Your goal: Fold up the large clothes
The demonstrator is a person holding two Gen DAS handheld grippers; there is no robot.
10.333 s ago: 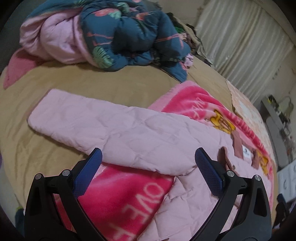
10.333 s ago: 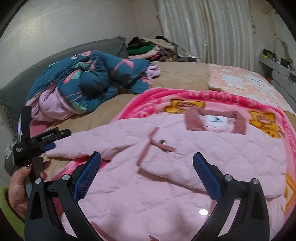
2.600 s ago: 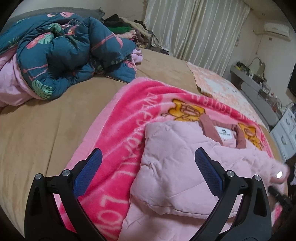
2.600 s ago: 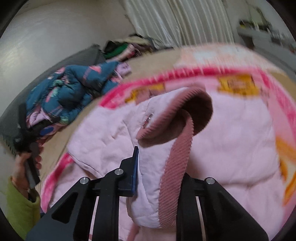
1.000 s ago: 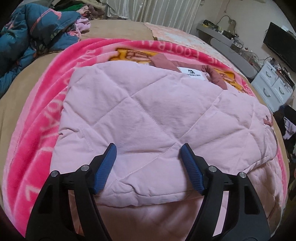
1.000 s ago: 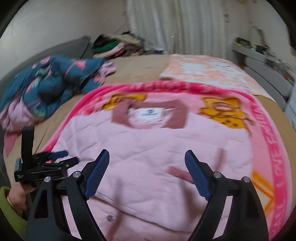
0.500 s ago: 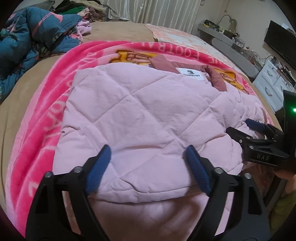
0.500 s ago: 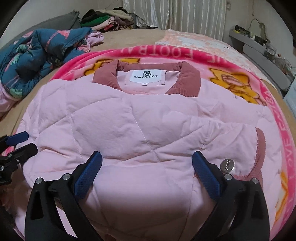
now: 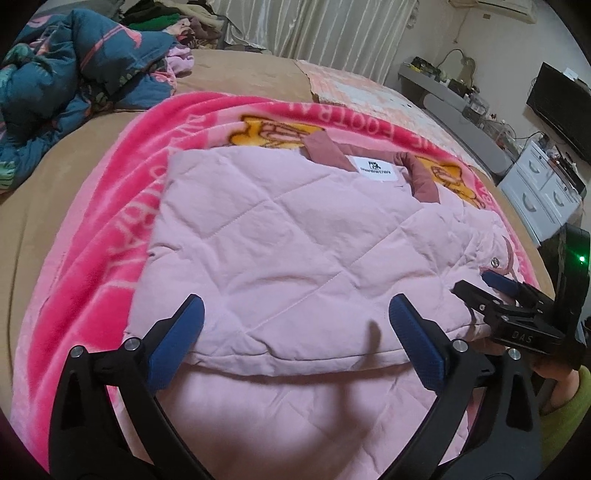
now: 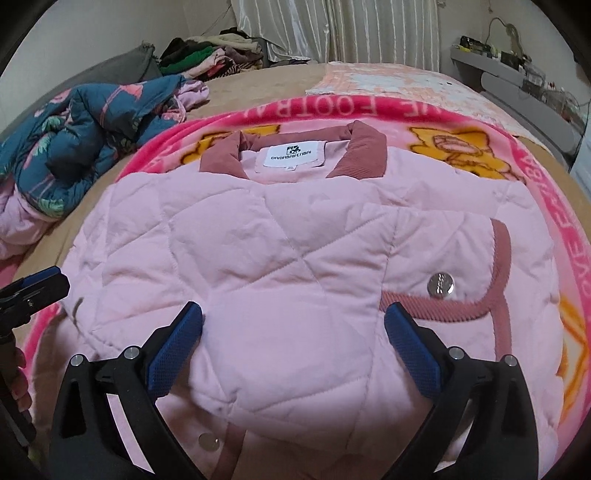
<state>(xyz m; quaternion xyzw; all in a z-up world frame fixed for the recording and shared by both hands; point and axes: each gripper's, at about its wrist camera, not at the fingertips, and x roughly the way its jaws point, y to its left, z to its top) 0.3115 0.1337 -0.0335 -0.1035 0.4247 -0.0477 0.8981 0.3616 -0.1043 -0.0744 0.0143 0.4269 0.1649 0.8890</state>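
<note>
On the pink blanket [image 10: 532, 173] spread over the bed [image 9: 44, 177], the pink quilted jacket [image 10: 280, 258] lies with both sleeves laid across its chest; ten seconds back the sleeves were stretched out flat to either side, and a couple of seconds ago the right one was being carried over by its cuff. The cuff [image 10: 498, 280], with its metal snap [image 10: 441, 285], now rests on top of the right side, released. By that judgement the side folds are done and what is left is the fold along the length, hem towards collar.

The collar [image 10: 364, 151] and its white label [image 10: 293, 155] point away from the cameras, towards the curtains [image 10: 369, 29]; the long axis runs from the near hem to the far collar, squarely along the blanket.

The left gripper [image 9: 295, 336] is held low over the near edge of the folded bundle, its fingers spread wide with nothing between them. The right gripper [image 10: 295, 343] is likewise spread and empty, just over the folded sleeve.

Further out, a blue flowered quilt [image 10: 74, 133] is heaped at the left, well apart, with a pile of clothes [image 10: 210, 55] beyond it
</note>
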